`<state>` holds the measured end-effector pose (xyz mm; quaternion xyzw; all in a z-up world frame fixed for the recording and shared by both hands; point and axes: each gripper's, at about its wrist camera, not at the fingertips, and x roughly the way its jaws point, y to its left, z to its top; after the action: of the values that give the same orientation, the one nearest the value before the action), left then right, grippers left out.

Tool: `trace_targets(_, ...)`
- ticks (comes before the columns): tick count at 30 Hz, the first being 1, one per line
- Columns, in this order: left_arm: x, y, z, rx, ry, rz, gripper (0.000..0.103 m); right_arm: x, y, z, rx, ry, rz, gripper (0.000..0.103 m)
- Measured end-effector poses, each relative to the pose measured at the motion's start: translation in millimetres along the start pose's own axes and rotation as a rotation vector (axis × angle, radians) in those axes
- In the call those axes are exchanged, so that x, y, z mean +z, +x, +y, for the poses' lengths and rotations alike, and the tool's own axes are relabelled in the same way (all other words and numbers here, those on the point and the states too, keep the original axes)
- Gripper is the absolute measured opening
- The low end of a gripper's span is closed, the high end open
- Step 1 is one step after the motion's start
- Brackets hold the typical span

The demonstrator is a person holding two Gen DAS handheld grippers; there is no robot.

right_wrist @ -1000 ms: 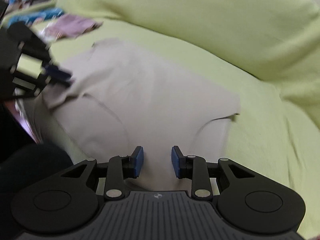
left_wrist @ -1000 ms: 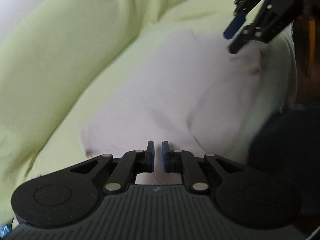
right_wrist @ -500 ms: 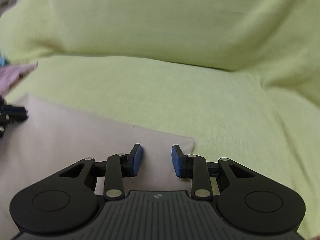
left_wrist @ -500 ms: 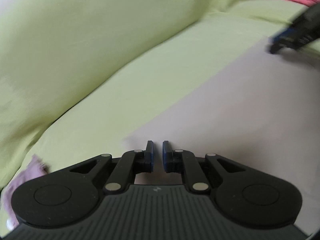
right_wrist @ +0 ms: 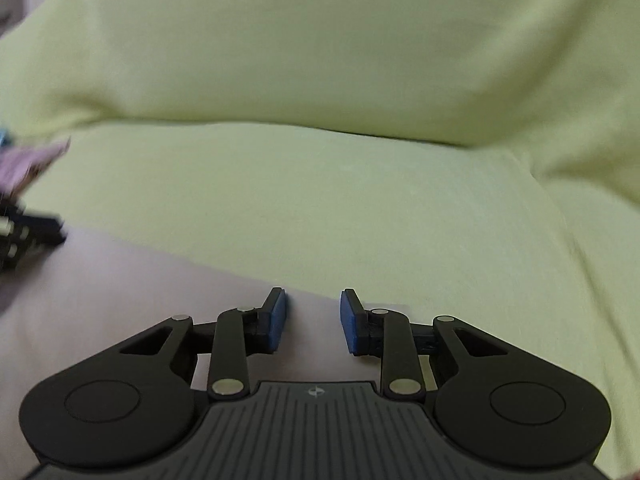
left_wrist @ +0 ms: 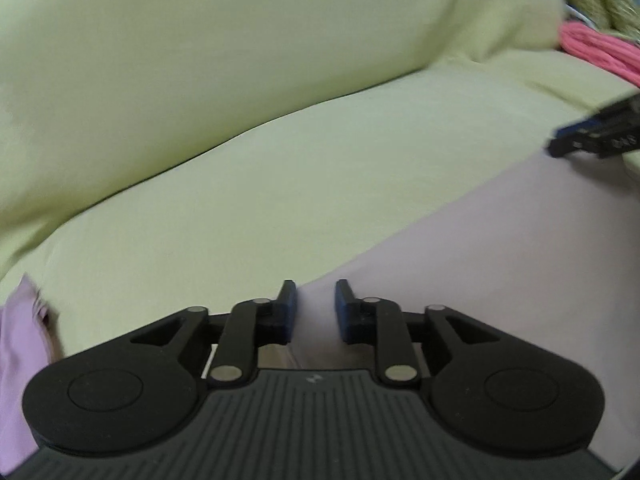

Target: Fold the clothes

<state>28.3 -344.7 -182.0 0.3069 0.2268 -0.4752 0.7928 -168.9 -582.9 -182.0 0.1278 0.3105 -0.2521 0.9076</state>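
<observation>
A pale pinkish-beige garment [left_wrist: 500, 248] lies flat on the lime-green sofa seat [left_wrist: 280, 184]. My left gripper [left_wrist: 316, 304] is open, low over the garment's far left corner, with cloth between the jaws. My right gripper [right_wrist: 313, 318] is open over the garment's [right_wrist: 120, 288] far right corner, its edge running between the jaws. Each gripper shows in the other's view: the right at the right edge [left_wrist: 596, 138], the left at the left edge [right_wrist: 24, 236].
The green sofa backrest [right_wrist: 320, 48] rises just behind the seat. A lilac cloth [left_wrist: 20, 356] lies at the left on the seat, also seen in the right wrist view [right_wrist: 32, 160]. A pink knitted item [left_wrist: 596, 50] lies at the far right.
Both grippers have dropped low to the garment's far corners and turned toward the backrest. The left gripper's jaws have opened from nearly shut; the right stays open.
</observation>
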Motion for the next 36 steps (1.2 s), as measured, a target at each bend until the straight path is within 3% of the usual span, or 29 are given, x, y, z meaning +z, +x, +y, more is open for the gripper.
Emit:
trace_targets(2,2.2,-3.3,-2.1,0.072,0.014,0.015,0.016,-0.1,-5.6,-10.2,-0.003,0.026,0.006,0.017)
trace_targets(3,2.7,-8.3,0.6,0.086,0.010,0.010,0.014,0.8,-14.0,-12.4,-0.029,0.032,0.003,0.007)
trace_targets(5,2.7,-30.5,6.0,0.059,-0.032,-0.023,0.013,3.0,-32.3,-16.2,-0.089,0.042,-0.005,0.016)
trace_targets(7,-3.5,-52.5,2.0,0.043,-0.015,-0.040,0.013,-1.0,-57.8,-8.7,-0.085,0.041,-0.053,0.019)
trace_targets(9,-9.9,-70.2,-9.0,0.033,0.022,-0.042,0.014,-9.5,-81.8,4.9,-0.025,0.042,-0.087,0.021)
trace_targets(12,-28.6,-66.0,-31.6,0.033,0.063,0.025,0.014,-38.2,-100.4,43.6,0.060,-0.021,-0.059,0.023)
trace_targets(15,-41.6,-74.8,-41.9,0.088,0.069,0.055,0.013,-74.3,-106.9,66.0,0.015,-0.074,0.013,0.024)
trace_targets(19,-38.7,-118.1,-60.9,0.027,0.079,0.002,0.014,-90.3,-145.8,70.1,-0.055,-0.053,0.019,0.026)
trace_targets(21,-40.4,-135.4,-73.6,0.003,0.092,-0.002,0.014,-95.0,-161.1,73.9,-0.030,-0.052,-0.007,0.026)
trace_targets(23,-47.3,-135.8,-82.2,0.007,0.057,0.087,0.014,-104.9,-170.0,84.1,0.014,-0.037,0.010,0.026)
trace_targets(25,-59.1,-131.1,-85.7,0.021,-0.003,0.165,0.013,-118.4,-165.1,83.0,0.000,-0.027,0.028,0.026)
trace_targets(29,-61.8,-155.6,-90.5,0.068,-0.099,0.223,0.013,-132.5,-163.4,71.9,-0.029,0.035,0.067,0.027)
trace_targets(32,-60.0,-192.2,-99.8,0.121,-0.141,0.235,0.014,-128.0,-183.8,65.1,-0.045,0.063,0.038,0.028)
trace_targets(34,-58.8,-212.6,-104.4,0.140,-0.185,0.229,0.022,-124.5,-200.3,60.7,-0.050,0.086,0.003,0.040)
trace_targets(36,-59.6,-233.6,-108.7,0.142,-0.228,0.215,0.023,-121.8,-215.4,57.2,-0.048,0.120,-0.026,0.044)
